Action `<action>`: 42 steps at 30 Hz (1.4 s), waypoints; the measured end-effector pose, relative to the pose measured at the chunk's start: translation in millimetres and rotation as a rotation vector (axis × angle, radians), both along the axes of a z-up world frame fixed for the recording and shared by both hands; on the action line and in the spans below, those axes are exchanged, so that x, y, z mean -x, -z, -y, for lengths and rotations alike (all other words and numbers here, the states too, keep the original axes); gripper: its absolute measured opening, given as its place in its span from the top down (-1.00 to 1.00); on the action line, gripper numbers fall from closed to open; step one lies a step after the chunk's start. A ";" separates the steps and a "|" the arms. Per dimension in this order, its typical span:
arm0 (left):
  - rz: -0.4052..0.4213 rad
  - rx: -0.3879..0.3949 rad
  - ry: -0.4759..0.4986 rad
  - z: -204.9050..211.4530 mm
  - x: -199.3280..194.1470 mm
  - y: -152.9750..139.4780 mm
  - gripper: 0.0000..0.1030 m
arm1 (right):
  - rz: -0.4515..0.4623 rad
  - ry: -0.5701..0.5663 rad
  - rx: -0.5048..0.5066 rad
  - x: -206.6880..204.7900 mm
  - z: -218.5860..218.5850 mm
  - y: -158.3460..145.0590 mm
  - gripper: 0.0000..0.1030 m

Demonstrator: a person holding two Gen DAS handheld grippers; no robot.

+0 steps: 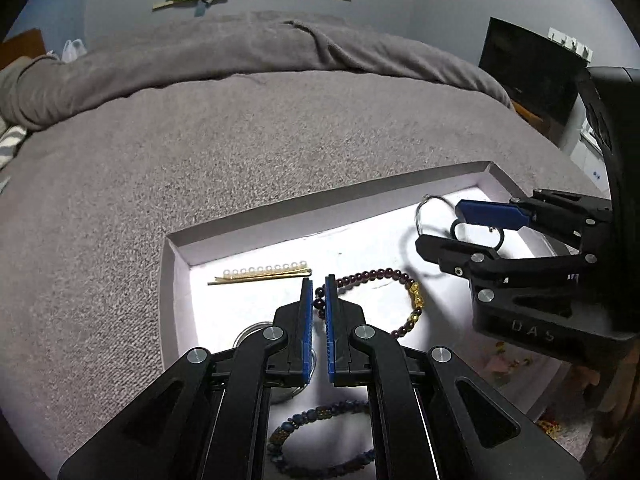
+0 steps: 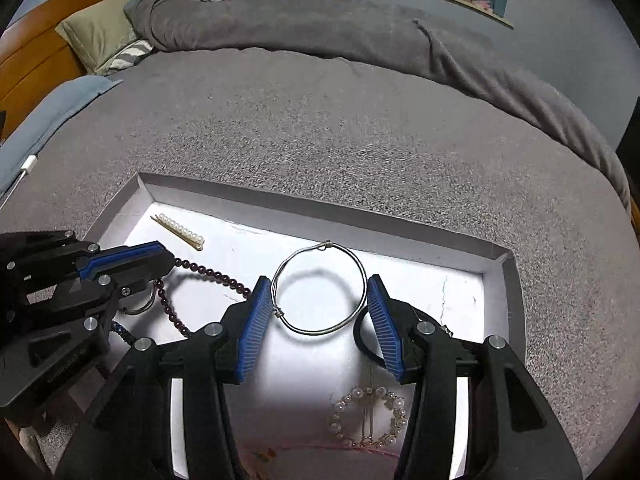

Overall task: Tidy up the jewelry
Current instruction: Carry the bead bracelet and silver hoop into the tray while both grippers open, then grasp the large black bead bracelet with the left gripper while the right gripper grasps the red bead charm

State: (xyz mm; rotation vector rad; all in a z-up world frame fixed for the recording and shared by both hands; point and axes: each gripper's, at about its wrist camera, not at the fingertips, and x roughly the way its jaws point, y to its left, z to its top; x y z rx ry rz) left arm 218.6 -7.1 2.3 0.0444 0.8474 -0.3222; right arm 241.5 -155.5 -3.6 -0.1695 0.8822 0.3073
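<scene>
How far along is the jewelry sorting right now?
Done: a pearl hairpin lies in the white tray. In hand: the left tool grips the dark red bead bracelet; the right tool holds the silver wire bangle. Left: setting both down; the rest is hard to judge.

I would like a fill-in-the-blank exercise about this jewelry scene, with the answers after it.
1. The left gripper is shut on the ____ bead bracelet.
2. The silver wire bangle sits between the fingers of the ____ gripper.
3. The pearl hairpin lies near the box's far ____ corner.
4. The box rests on a ____ blanket.

Answers: dark red; right; left; grey
</scene>
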 end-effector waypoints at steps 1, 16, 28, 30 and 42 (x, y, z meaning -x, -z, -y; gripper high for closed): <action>0.002 0.000 -0.003 -1.2 0.0 -1.2 0.82 | 0.006 0.006 -0.017 0.7 2.5 -1.8 -0.13; 0.097 0.007 -0.045 -6.7 23.6 -26.9 0.01 | 0.172 0.139 -0.180 51.1 65.9 -53.3 -0.42; 0.172 0.013 -0.083 4.8 81.0 -50.8 -0.57 | 0.203 0.172 -0.212 124.8 95.5 -67.1 -0.56; 0.177 0.016 -0.087 3.9 94.9 -51.1 -0.57 | 0.205 0.180 -0.217 136.7 98.7 -64.1 -0.56; 0.179 -0.024 -0.091 -5.8 157.1 -38.9 -0.57 | 0.216 0.173 -0.203 200.9 116.0 -41.5 -0.56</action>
